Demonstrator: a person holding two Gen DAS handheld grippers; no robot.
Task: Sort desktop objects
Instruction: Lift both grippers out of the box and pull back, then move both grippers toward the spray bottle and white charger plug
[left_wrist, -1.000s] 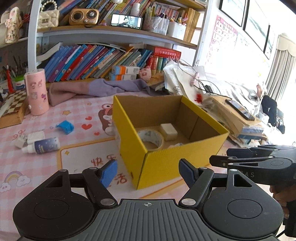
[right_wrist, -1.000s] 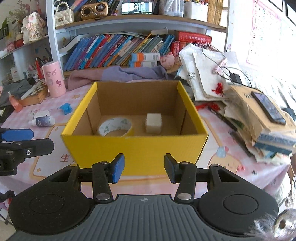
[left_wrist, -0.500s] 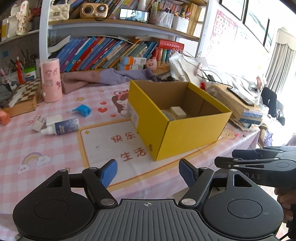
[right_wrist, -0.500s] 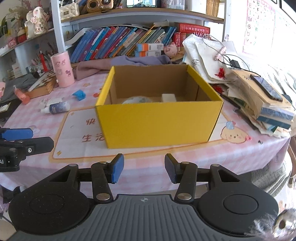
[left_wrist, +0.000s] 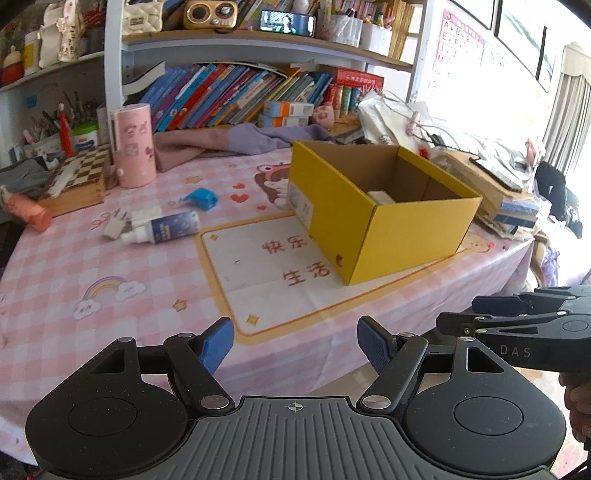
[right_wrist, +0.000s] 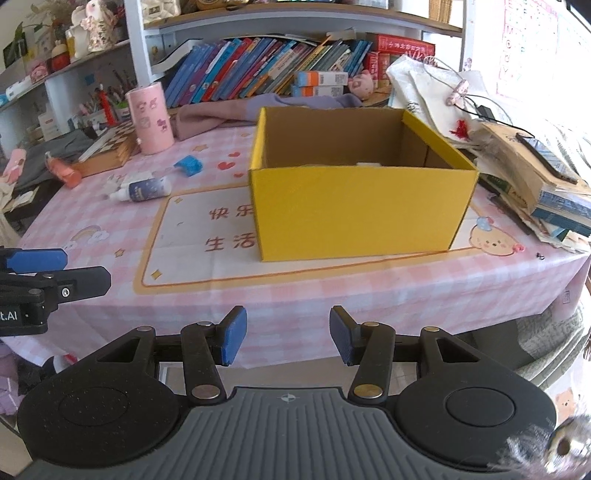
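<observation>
A yellow cardboard box stands open on the pink table. A white block shows inside it. Left of the box lie a small dark-blue bottle, a blue sharpener-like piece and a small white item. My left gripper is open and empty, hanging over the table's front edge. My right gripper is open and empty, also off the front edge, facing the box. Each gripper shows in the other's view, the right one and the left one.
A pink cylinder, a checkerboard box and an orange bottle stand at back left. Purple cloth lies behind the box. A stack of books and papers fills the right side. Bookshelves line the back.
Both grippers have pulled back from the box toward the table's front edge and lowered. The box now looks farther away. Both stay open and empty.
</observation>
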